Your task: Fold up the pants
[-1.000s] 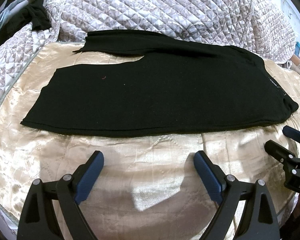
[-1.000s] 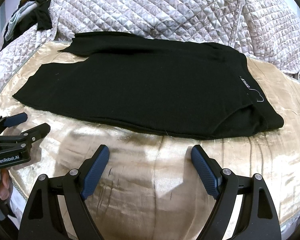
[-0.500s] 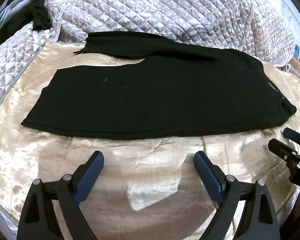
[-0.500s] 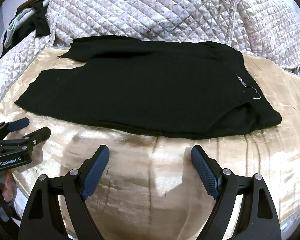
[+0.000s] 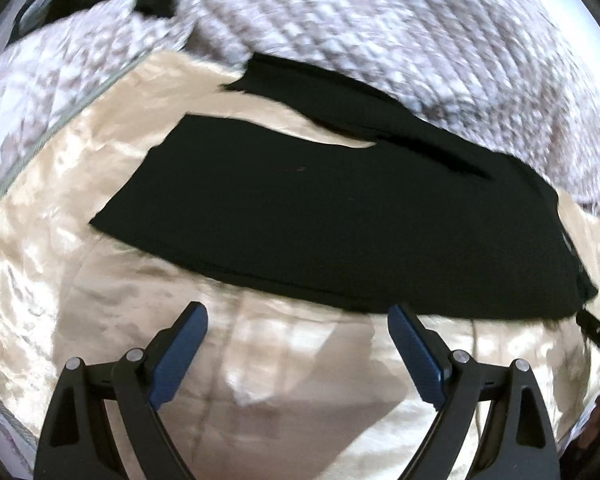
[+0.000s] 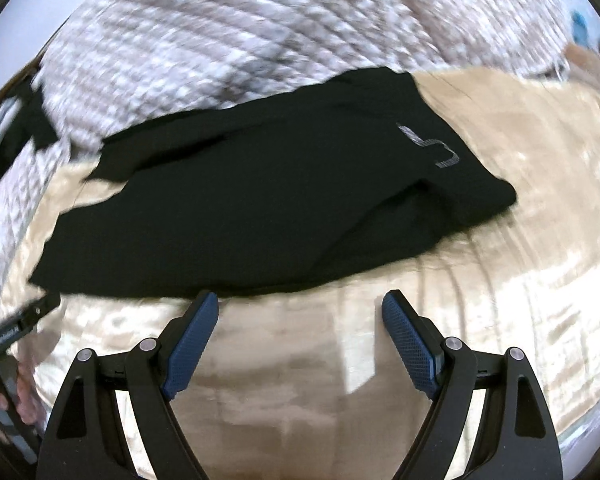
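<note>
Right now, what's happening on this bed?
A person holds a gripper in each hand over black pants spread flat on a shiny beige bedspread, with a quilted blanket bunched behind. The left gripper and right gripper are both open and empty, their tips near the pants' near edge. Nothing is gripped and no fold has begun; the two legs lie apart at the cuff end. Both views are motion-blurred.

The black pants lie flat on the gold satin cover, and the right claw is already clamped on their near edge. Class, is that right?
Not quite. The right claw is open, its jaws wide apart above the gold satin cover, gripping nothing, as the right wrist view shows. The black pants do lie flat on that cover.
</note>
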`<state>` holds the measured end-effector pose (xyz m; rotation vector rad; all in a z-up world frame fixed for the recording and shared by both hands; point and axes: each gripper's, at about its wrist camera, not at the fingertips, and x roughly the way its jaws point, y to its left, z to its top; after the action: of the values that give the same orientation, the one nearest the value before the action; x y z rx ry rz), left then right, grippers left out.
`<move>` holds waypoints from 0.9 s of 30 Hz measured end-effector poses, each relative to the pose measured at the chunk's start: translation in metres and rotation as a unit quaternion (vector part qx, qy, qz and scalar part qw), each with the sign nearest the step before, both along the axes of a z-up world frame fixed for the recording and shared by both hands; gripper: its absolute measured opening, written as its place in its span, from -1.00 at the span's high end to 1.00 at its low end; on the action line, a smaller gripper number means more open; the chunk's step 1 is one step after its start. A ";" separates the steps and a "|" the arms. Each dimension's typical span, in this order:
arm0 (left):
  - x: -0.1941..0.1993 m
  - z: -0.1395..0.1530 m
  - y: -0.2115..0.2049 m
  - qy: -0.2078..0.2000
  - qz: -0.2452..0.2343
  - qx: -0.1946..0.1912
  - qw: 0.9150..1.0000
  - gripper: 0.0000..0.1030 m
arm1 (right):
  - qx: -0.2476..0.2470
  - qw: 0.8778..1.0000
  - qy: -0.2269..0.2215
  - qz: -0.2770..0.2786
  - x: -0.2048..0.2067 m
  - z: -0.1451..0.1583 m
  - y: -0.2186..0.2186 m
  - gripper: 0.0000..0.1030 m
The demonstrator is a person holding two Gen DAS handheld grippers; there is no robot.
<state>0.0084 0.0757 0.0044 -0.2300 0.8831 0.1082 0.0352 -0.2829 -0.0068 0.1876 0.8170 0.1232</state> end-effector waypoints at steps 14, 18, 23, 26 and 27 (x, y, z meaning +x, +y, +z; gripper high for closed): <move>0.034 -0.008 0.040 -0.033 0.058 -0.099 0.993 -0.47 | 0.175 0.979 -0.013 -0.101 0.045 -0.003 -0.065 -0.41; 0.040 -0.009 0.048 -0.034 0.075 -0.099 0.992 -0.16 | 0.180 0.976 -0.015 -0.121 0.055 -0.005 -0.072 0.17; 0.043 -0.012 0.059 -0.031 0.101 -0.100 0.989 0.55 | 0.209 0.966 -0.018 -0.152 0.057 -0.010 -0.088 0.52; 0.047 -0.016 0.064 -0.021 0.107 -0.108 0.988 0.89 | 0.216 0.964 -0.012 -0.153 0.059 -0.013 -0.091 0.78; 0.048 -0.015 0.065 -0.022 0.108 -0.108 0.988 0.91 | 0.219 0.964 -0.010 -0.152 0.060 -0.014 -0.092 0.81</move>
<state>0.0568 0.1404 -0.0109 -0.5294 0.8248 0.2076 0.0951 -0.3752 -0.0206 0.7263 0.7225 0.0141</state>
